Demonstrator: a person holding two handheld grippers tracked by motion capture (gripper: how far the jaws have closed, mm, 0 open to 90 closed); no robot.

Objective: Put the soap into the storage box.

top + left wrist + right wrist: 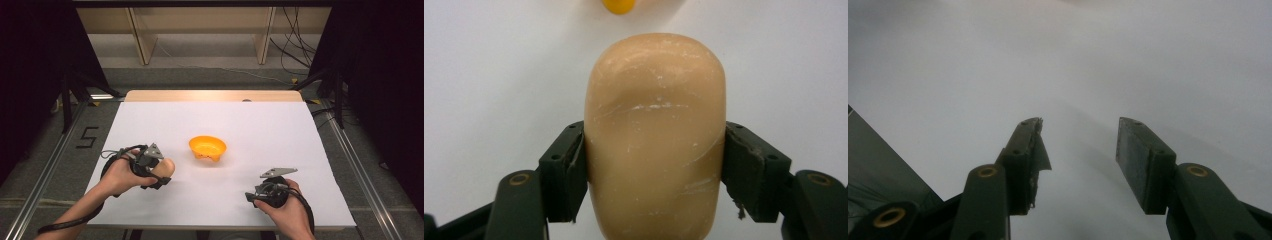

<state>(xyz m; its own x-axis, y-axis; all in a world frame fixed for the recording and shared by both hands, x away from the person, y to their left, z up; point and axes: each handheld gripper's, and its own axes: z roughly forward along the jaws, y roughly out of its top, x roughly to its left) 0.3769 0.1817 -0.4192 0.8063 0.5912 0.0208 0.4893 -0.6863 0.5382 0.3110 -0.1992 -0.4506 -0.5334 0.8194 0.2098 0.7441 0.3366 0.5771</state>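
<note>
Step in hand: likely carrying the tan rounded block point(655, 135) toward the orange bowl point(207, 148).
Left gripper point(655, 170): both pads pressed on the block's sides, block held above the white table point(280, 130), left of the bowl.
Right gripper point(1079, 160): jaws apart, holding nothing, near the table's front edge.
Doing it well: keep the squeeze steady, centre the block over the bowl, lower before letting go.

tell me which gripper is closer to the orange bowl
Left. The left gripper, holding a tan loaf-shaped object, sits just left of the orange bowl; the right gripper is farther off, nearer the table's front edge.
</note>
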